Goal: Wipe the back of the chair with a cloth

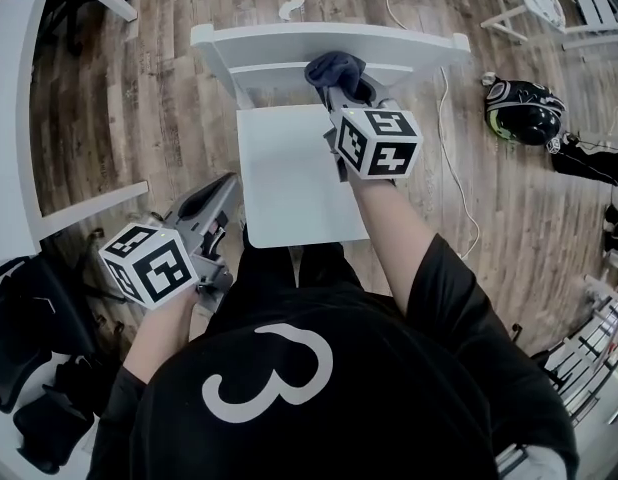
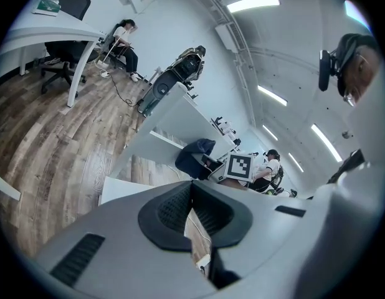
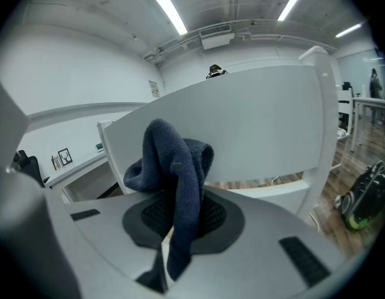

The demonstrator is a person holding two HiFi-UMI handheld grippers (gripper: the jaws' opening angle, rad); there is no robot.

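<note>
A white chair stands before me, its backrest on the far side and its seat below my arms. My right gripper is shut on a dark blue cloth, which is pressed against the backrest's inner face. In the right gripper view the cloth hangs bunched between the jaws in front of the wide white back panel. My left gripper is held low at the seat's left, shut and holding nothing; its view shows the jaws closed, with the chair and cloth beyond.
A white desk runs along the left. A cable trails on the wooden floor right of the chair, near a black helmet. Another white chair stands at the top right. Dark bags lie at lower left.
</note>
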